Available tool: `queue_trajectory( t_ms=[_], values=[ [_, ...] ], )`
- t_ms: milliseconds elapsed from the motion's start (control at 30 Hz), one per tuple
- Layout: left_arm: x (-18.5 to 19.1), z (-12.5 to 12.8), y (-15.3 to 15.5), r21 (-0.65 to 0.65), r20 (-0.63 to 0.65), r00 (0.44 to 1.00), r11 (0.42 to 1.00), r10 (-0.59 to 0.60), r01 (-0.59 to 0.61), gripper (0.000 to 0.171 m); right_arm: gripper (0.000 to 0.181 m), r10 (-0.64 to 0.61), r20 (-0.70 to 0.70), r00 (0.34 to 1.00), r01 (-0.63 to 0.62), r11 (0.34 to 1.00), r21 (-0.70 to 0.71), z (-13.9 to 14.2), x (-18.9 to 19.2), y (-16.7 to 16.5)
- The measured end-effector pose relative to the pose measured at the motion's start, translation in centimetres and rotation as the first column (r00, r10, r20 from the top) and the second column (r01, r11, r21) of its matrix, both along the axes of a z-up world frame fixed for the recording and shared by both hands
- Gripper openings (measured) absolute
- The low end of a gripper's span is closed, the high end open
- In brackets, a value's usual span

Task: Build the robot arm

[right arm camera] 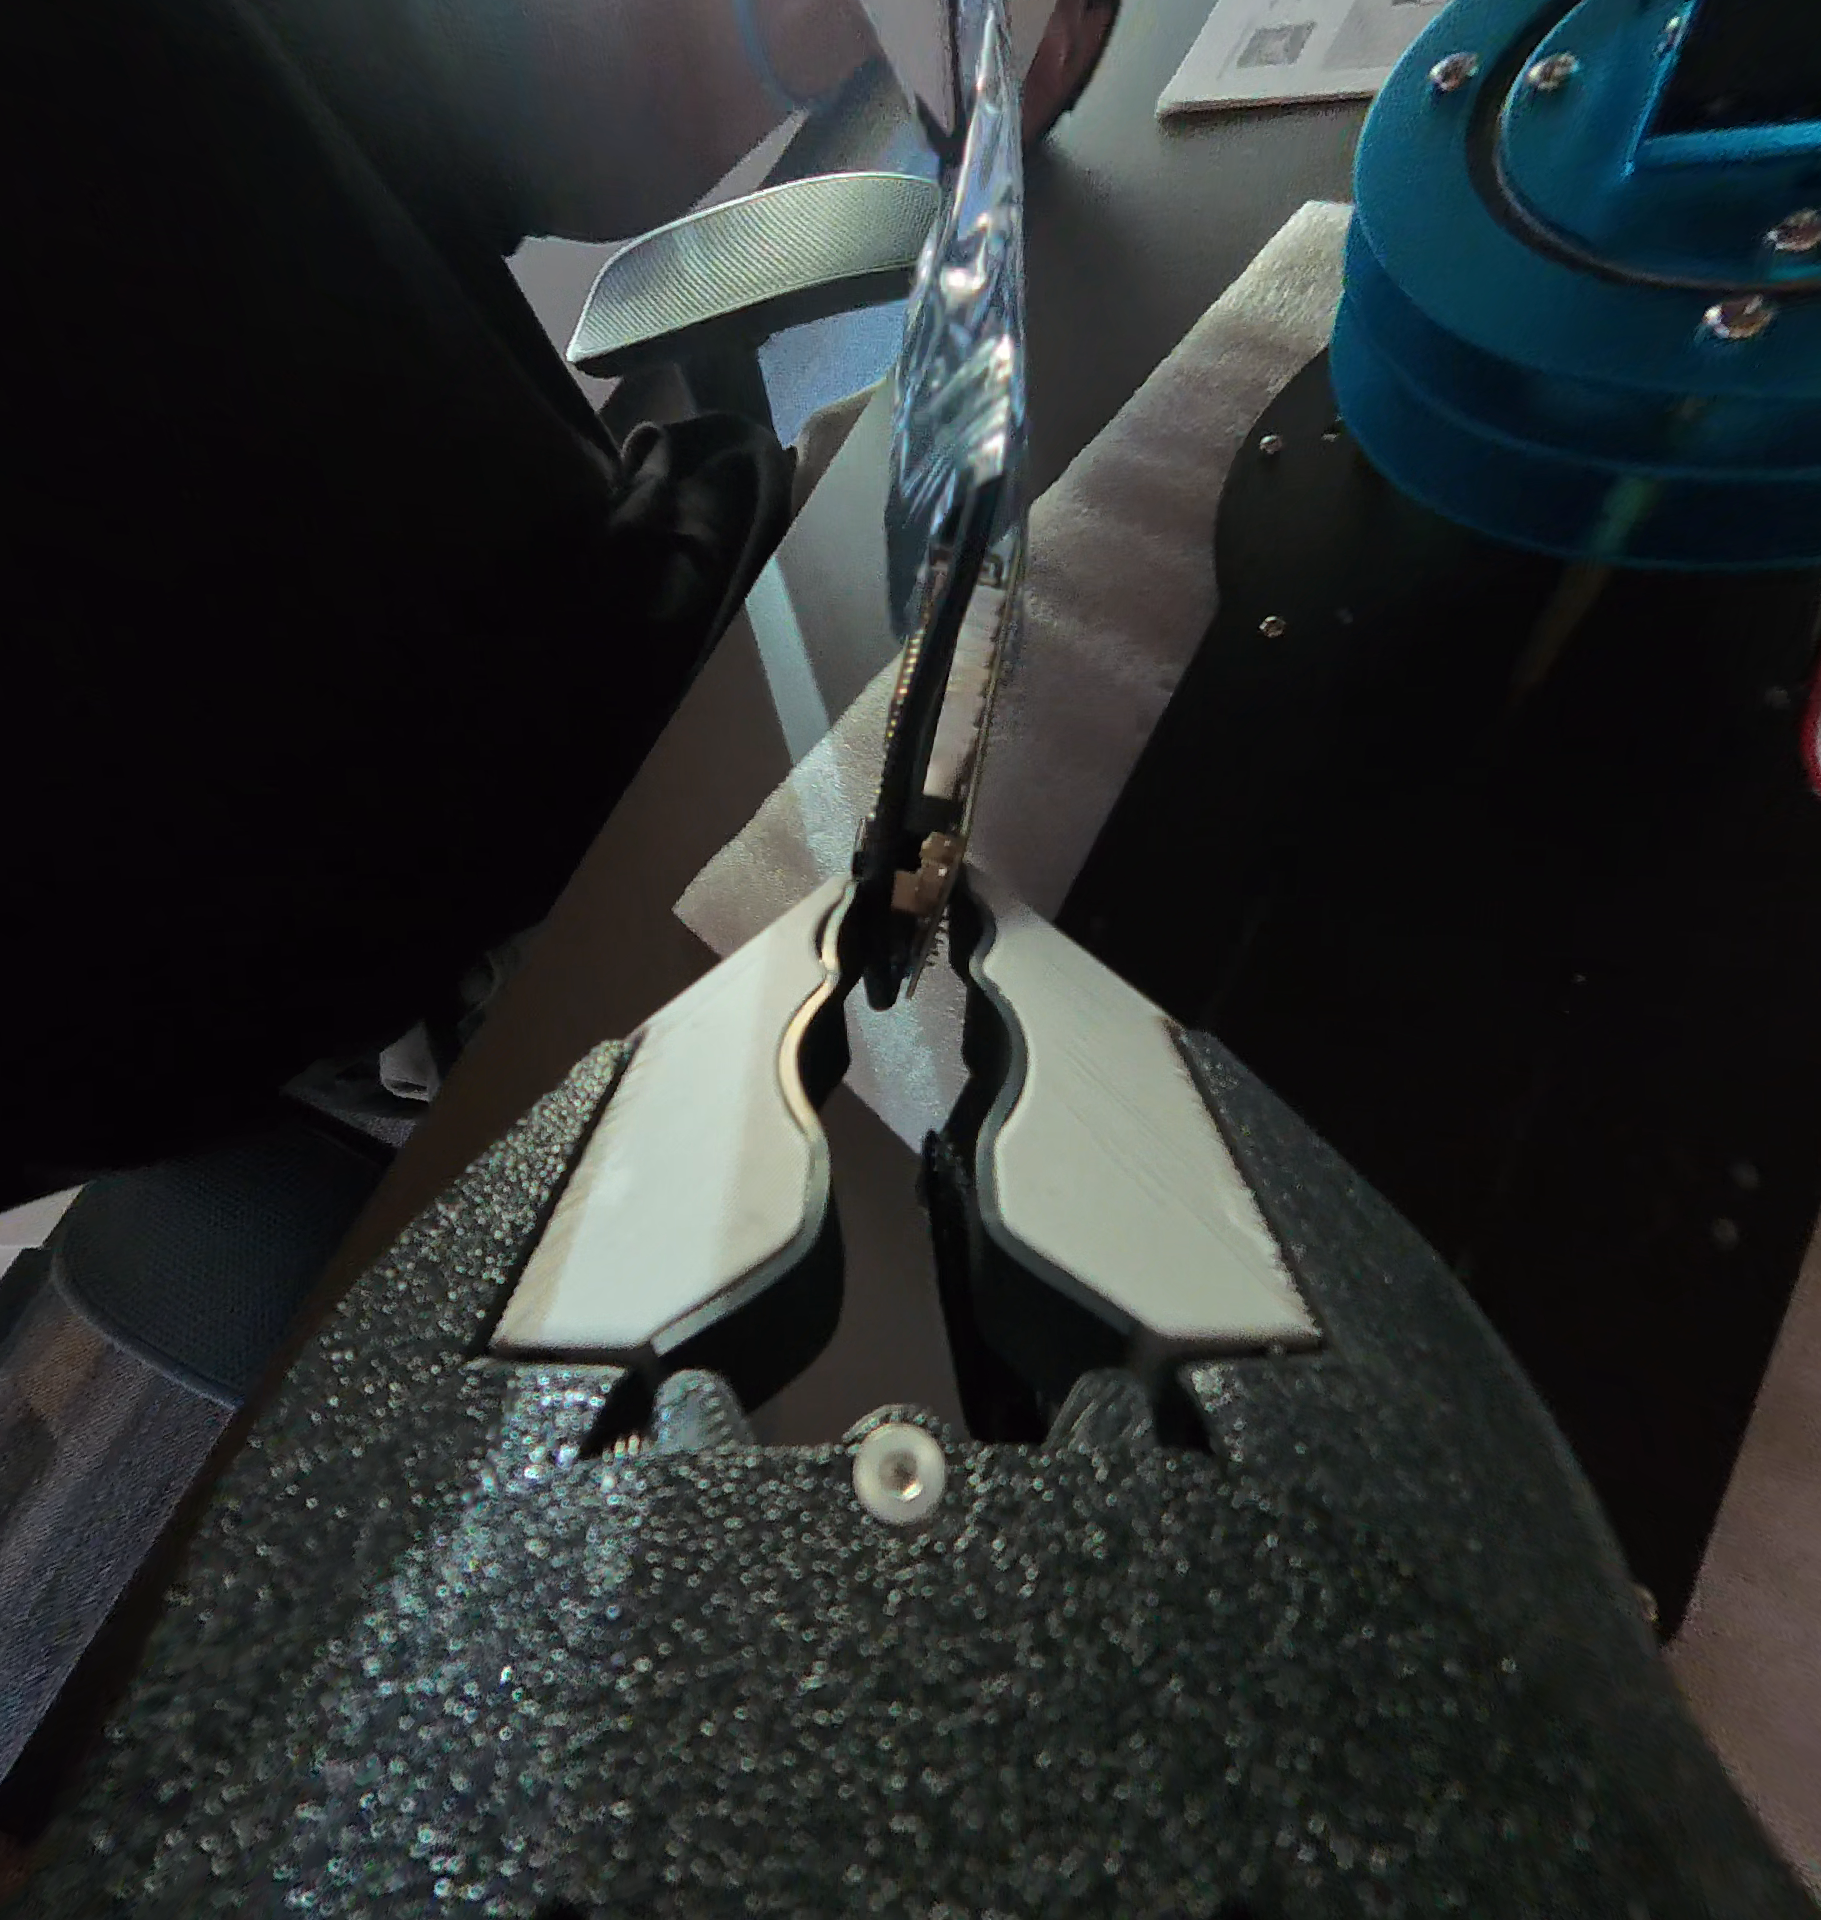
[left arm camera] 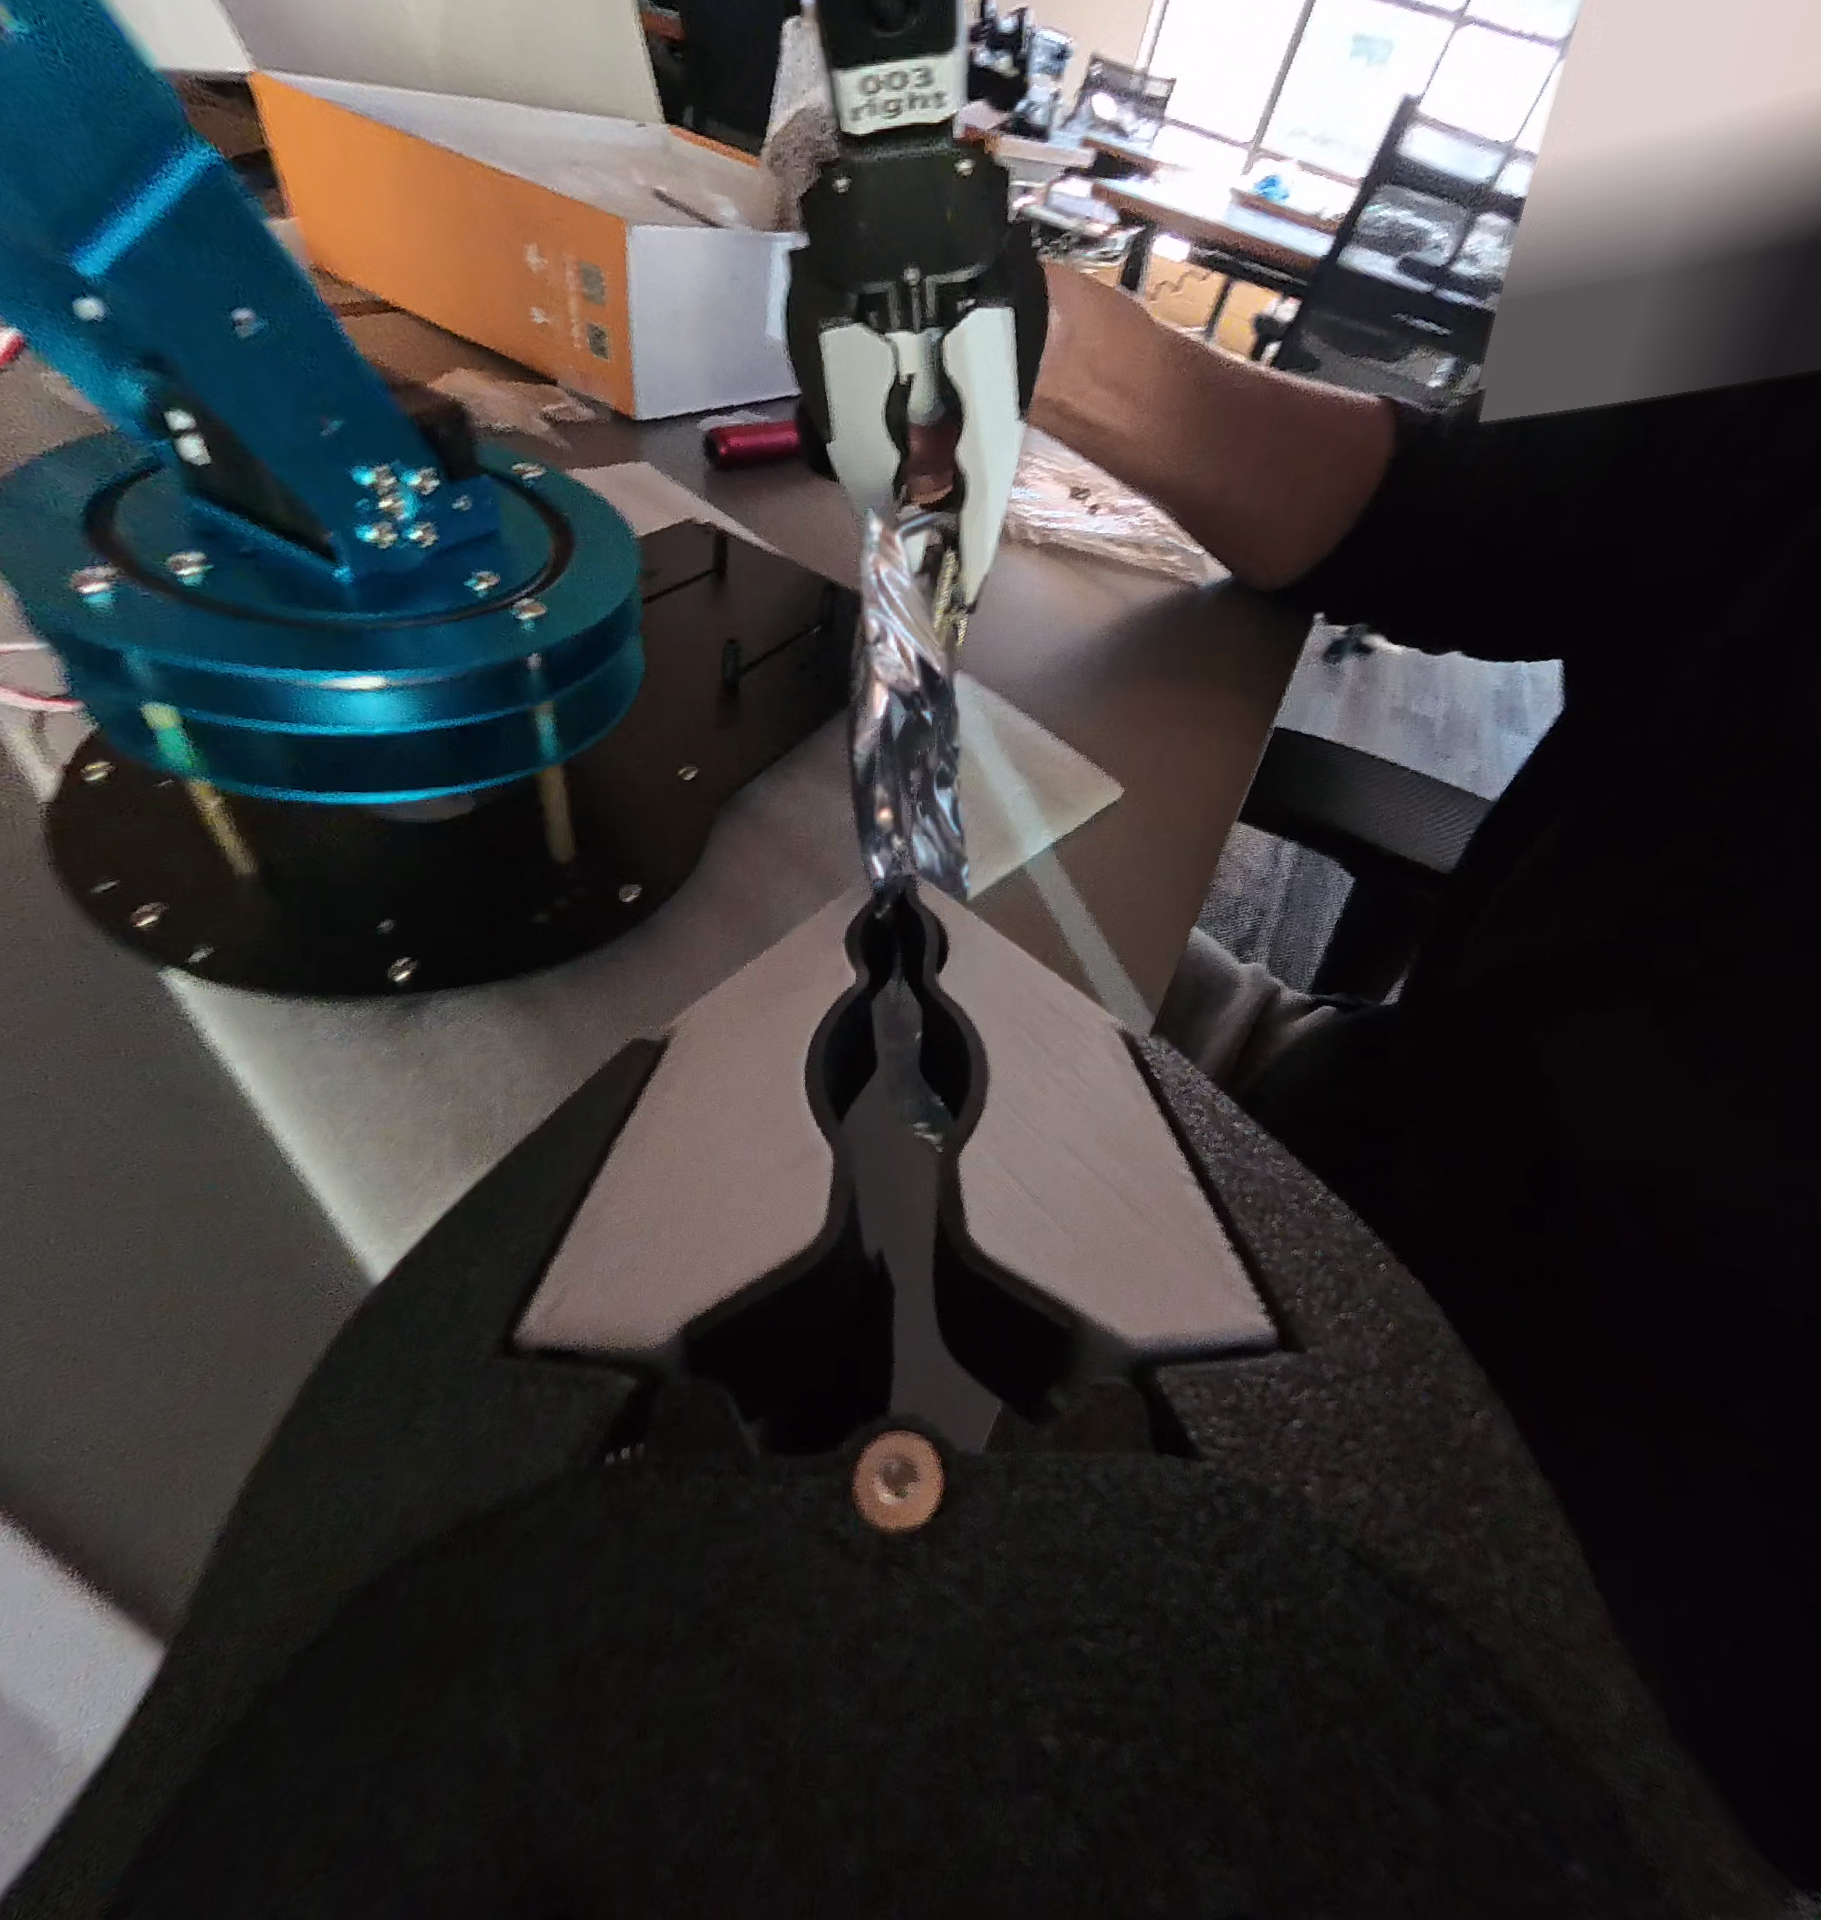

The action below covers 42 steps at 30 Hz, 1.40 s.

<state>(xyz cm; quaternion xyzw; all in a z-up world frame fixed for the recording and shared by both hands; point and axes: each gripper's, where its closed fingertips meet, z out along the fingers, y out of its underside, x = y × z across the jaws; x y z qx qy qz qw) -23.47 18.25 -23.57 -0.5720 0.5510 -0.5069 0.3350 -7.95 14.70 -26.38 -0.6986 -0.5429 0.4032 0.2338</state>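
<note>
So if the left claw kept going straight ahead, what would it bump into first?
Probably the right claw. The left claw is shut on a silvery bag that stretches straight to it. Depth is hard to judge.

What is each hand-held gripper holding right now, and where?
Left hand-held gripper pinches one end of a silvery foil bag. Right hand-held gripper grips the circuit board sticking out of the bag's other end.

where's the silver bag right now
The silver bag hangs in the air mid-frame in the left wrist view, stretched between the left gripper and the right gripper, right of the blue base.
</note>
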Motion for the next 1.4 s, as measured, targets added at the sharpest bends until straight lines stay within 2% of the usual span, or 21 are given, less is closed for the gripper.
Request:
queue_trajectory(
  t_ms=[300,400,467,533,600,667,700,767,833,933,1000,1167,1233,1300,1400],
  values=[
    [-5.3,0.9,2.4,-0.019,0.014,0.992,0.992,0.124,-0.124,0.0,0.014,-0.052,-0.048,0.998,0.048,0.996,-0.069,0.4,1.3,0.5],
    [-7.4,2.0,2.7,-0.06,0.068,0.983,0.984,0.17,-0.166,0.0,0.014,-0.034,-0.053,0.998,0.029,0.995,-0.097,0.5,1.2,-0.2],
    [-8.6,3.1,2.7,-0.098,0.132,0.971,0.977,0.201,-0.189,0.0,0.014,-0.018,-0.109,0.994,0.003,0.99,-0.142,1.4,-0.2,-1.1],
    [-9.5,4.2,2.7,-0.141,0.198,0.954,0.97,0.224,-0.198,0.0,0.014,-0.074,-0.154,0.985,0.039,0.976,-0.216,2.3,-1.9,-1.6],
    [-10.5,5.2,2.6,-0.172,0.25,0.938,0.965,0.239,-0.199,0.0,0.015,-0.213,-0.18,0.96,0.142,0.928,-0.344,3.0,-3.4,-1.7],
    [-11.1,5.6,2.4,-0.208,0.291,0.925,0.96,0.244,-0.188,0.0,0.014,-0.38,-0.1,0.92,0.287,0.823,-0.491,1.8,-3.7,-1.7],
    [-11.2,5.6,2.3,-0.235,0.303,0.92,0.955,0.248,-0.18,0.0,0.014,-0.42,-0.063,0.905,0.332,0.791,-0.514,0.8,-3.6,-1.8],
    [-11.2,5.2,2.0,-0.289,0.308,0.919,0.944,0.246,-0.156,0.0,0.017,-0.469,0.01,0.883,0.402,0.747,-0.529,-1.0,-2.6,-2.2],
    [-10.9,4.7,1.8,-0.366,0.318,0.912,0.921,0.258,-0.133,0.0,0.018,-0.513,0.032,0.858,0.444,0.709,-0.548,-1.4,-1.9,-2.4],
    [-10.4,3.6,2.1,-0.508,0.303,0.897,0.851,0.321,-0.133,0.0,0.022,-0.533,0.149,0.833,0.534,0.705,-0.466,-3.3,-0.5,-2.9],
    [-10.3,3.5,1.9,-0.543,0.324,0.886,0.832,0.332,-0.114,0.0,0.025,-0.548,0.128,0.826,0.536,0.698,-0.475,-3.0,-0.7,-3.1],
    [-9.7,3.6,0.5,-0.491,0.345,0.892,0.866,0.292,-0.094,0.0,0.028,-0.551,0.131,0.824,0.541,0.696,-0.472,-2.8,-1.0,-3.6],
    [-9.2,3.6,-0.3,-0.465,0.343,0.899,0.881,0.272,-0.089,0.0,0.017,-0.477,0.12,0.871,0.46,0.705,-0.54,-2.5,-2.1,-5.4],
    [-8.7,3.6,-0.8,-0.441,0.34,0.903,0.893,0.262,-0.093,0.0,0.014,-0.47,0.187,0.863,0.492,0.696,-0.523,-3.6,-2.1,-5.5],
    [-8.5,3.5,-1.2,-0.453,0.345,0.903,0.888,0.257,-0.08,0.0,0.023,-0.478,0.214,0.852,0.513,0.676,-0.529,-3.2,-1.5,-5.5]
  ],
)
